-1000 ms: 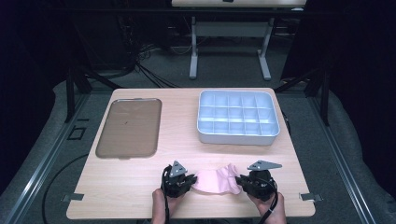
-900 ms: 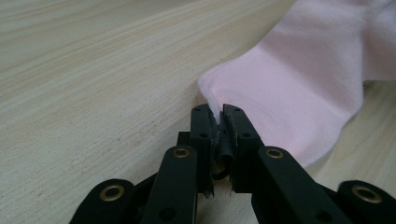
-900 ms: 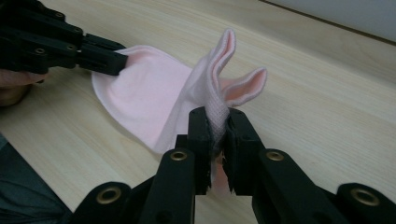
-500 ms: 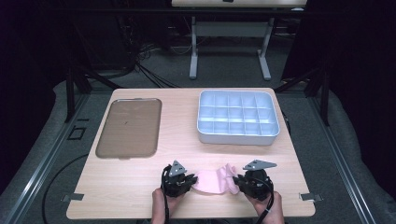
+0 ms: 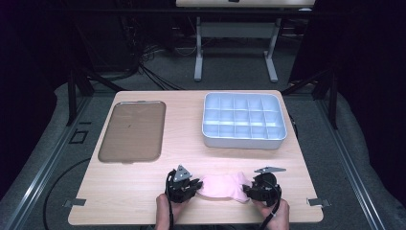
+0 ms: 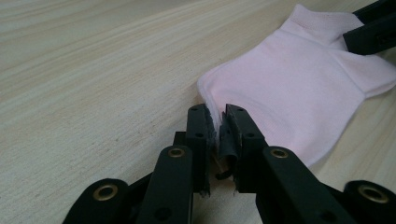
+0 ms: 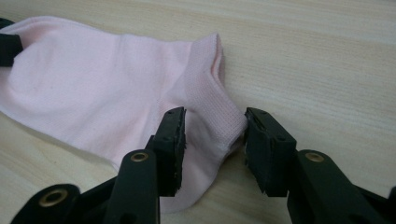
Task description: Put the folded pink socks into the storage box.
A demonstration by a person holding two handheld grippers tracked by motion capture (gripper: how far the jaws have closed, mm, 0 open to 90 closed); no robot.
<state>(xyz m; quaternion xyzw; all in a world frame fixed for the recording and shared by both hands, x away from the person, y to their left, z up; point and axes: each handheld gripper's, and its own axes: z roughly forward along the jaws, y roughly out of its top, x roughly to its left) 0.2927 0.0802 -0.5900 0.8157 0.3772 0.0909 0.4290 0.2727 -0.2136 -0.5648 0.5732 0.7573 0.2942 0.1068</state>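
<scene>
Wooden counter point(image 5: 143, 191), with a brown tray point(image 5: 133, 130) and a compartmented grey bin point(image 5: 244, 120) well beyond a pink sock point(image 5: 221, 187) lying flat near the front edge. Soft, light, floppy; best pinched at its ends. Left tool point(image 6: 217, 126) clamped on the sock's toe edge; right tool point(image 7: 212, 135) parted, straddling the ribbed cuff.

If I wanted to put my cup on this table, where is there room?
Bare wood lies between the brown tray and the divided bin, and at the near left corner below the tray. The near middle is crowded: both tongs at the pink sock.
</scene>
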